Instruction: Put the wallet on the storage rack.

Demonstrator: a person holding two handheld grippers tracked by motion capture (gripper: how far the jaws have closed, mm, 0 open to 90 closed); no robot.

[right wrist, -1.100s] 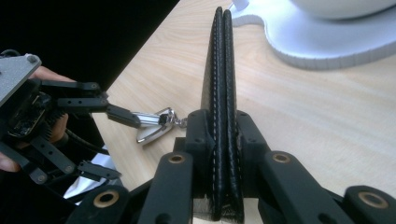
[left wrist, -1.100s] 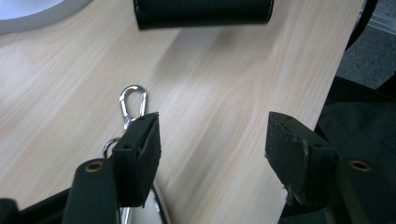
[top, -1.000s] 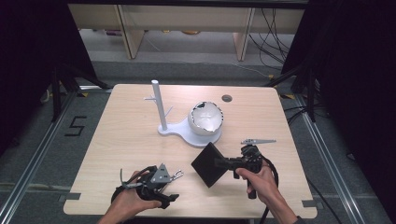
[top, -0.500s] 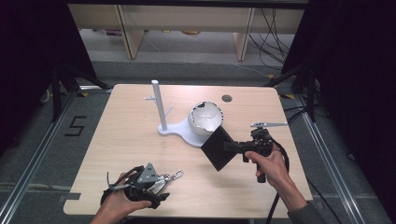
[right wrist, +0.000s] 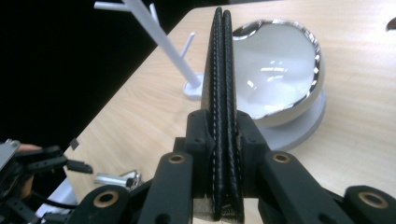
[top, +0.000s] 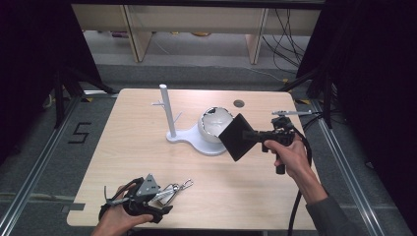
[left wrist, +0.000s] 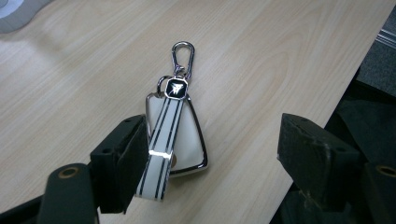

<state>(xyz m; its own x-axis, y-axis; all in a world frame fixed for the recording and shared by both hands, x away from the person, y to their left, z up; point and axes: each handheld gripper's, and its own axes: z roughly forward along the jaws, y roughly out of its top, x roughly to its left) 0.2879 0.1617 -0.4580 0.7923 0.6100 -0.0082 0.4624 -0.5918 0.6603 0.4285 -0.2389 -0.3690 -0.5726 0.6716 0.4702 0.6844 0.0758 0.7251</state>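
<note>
A white key fob [left wrist: 180,140] with a chrome rim, striped strap and carabiner clip lies flat on the table near its front left edge [top: 173,190]. My left gripper [left wrist: 210,149] stands open around it, the left jaw against the strap and the right jaw well apart; in the high view the left gripper [top: 158,196] is low at the front. My right gripper [right wrist: 219,126] is shut on a black stitched wallet [right wrist: 219,70], held edge-on in the air just in front of the white bowl [right wrist: 280,70]. From above, the wallet [top: 238,136] overlaps the bowl [top: 212,123].
The bowl sits on a white stand base [top: 189,138] with an upright pegged post [top: 166,110]. The wooden table [top: 123,147] has a small round hole [top: 239,103] at the back right. Dark floor and metal rails surround the table; shelving stands behind.
My right gripper has carried the wallet away from the front edge, up and to the right, toward the bowl. My left gripper has slid slightly left beside the fob.
</note>
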